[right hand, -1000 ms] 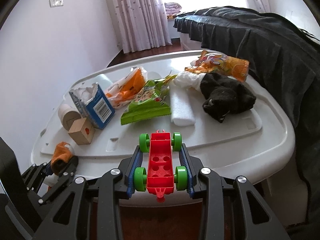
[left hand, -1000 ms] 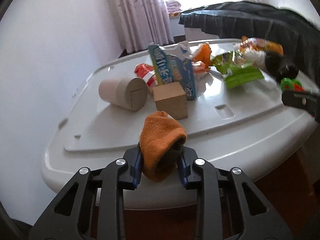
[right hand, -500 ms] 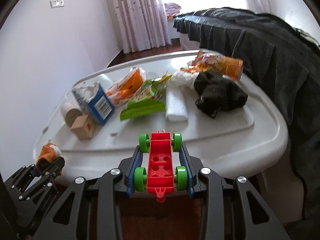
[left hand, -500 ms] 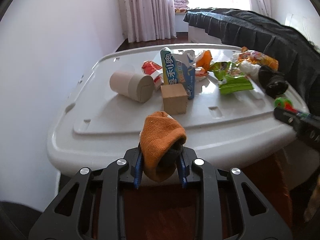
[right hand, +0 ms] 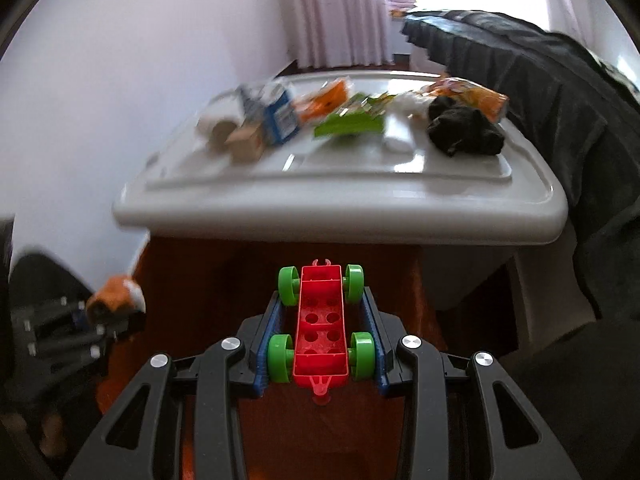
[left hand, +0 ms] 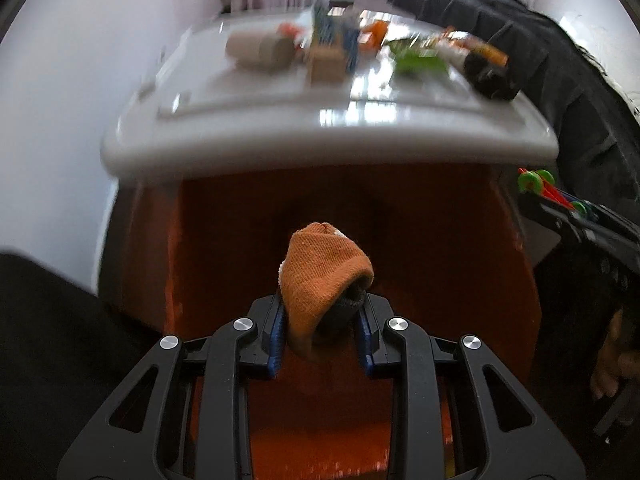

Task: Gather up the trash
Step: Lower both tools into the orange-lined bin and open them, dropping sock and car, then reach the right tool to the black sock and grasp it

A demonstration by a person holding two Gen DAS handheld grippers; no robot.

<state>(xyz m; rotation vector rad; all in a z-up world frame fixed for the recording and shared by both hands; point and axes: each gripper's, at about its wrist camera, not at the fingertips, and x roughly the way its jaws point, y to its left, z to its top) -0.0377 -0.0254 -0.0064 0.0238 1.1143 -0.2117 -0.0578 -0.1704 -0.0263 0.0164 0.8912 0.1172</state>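
1. The left tongs (left hand: 320,336) were clamped on an orange sock (left hand: 320,272), held low in front of the white desk (left hand: 328,148) and below its front rim, over the reddish floor (left hand: 440,280).
2. The right tongs (right hand: 320,332) were gripping a red toy car (right hand: 320,332) by its green wheels, also below and clear of the desk edge.
3. The rest of the litter lay on the desk top: a cardboard roll (left hand: 260,50), a small brown box (left hand: 326,66), a blue carton (right hand: 280,116), a green wrapper (right hand: 348,124), an orange packet (right hand: 468,98) and a dark cloth (right hand: 464,132).
4. No bin showed in either view, so where the held things should go could not be told.
5. Risk, as I judged it: the sock was pinched only at its lower part and sagged forward; a quick swing could let it slip out.
6. The car was held by its round wheels, which might roll or pop free under a jolt.
7. The two tongs were near each other, so a sideways move could knock them together.
8. The desk rim overhung in front and the dark bed (right hand: 560,92) crowded the right; open room lay downward and toward the person.
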